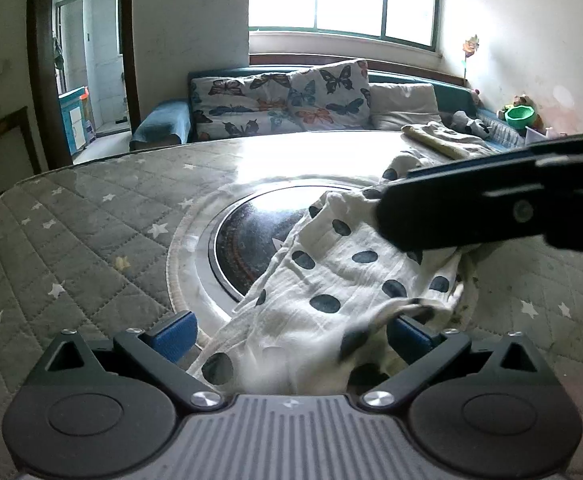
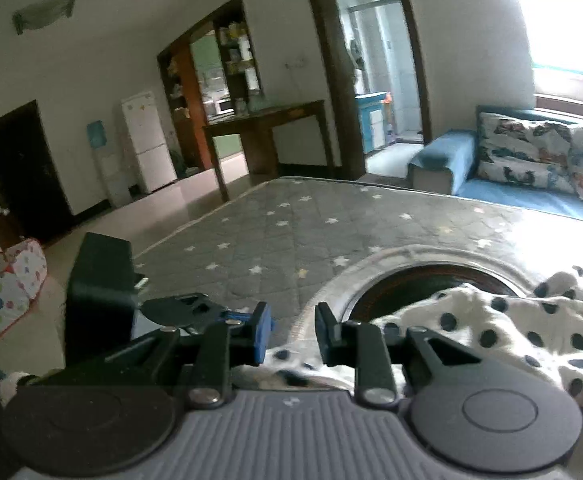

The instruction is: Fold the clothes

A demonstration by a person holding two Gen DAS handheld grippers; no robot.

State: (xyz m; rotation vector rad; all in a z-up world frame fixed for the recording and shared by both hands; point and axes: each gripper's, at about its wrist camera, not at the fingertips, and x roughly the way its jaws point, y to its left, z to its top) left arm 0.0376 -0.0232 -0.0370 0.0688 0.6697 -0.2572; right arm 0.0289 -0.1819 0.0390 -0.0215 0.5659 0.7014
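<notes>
A white garment with dark polka dots (image 1: 331, 276) lies crumpled on the grey star-quilted table cover (image 1: 91, 232), partly over a round dark inset (image 1: 247, 236). My left gripper (image 1: 291, 330) is open, its blue pads wide apart, with the cloth bunched between them. My right gripper reaches in from the right in the left wrist view (image 1: 387, 216), above the cloth. In the right wrist view the right gripper (image 2: 289, 330) is open with a narrow gap, over the garment's edge (image 2: 491, 332). The left gripper also shows in the right wrist view (image 2: 195, 312).
A blue sofa (image 1: 163, 124) with butterfly cushions (image 1: 283, 96) stands behind the table, under a bright window. More cloth (image 1: 443, 138) lies at the far right table edge. A wooden desk (image 2: 263, 128), a fridge (image 2: 147, 140) and a doorway (image 2: 375, 68) are across the room.
</notes>
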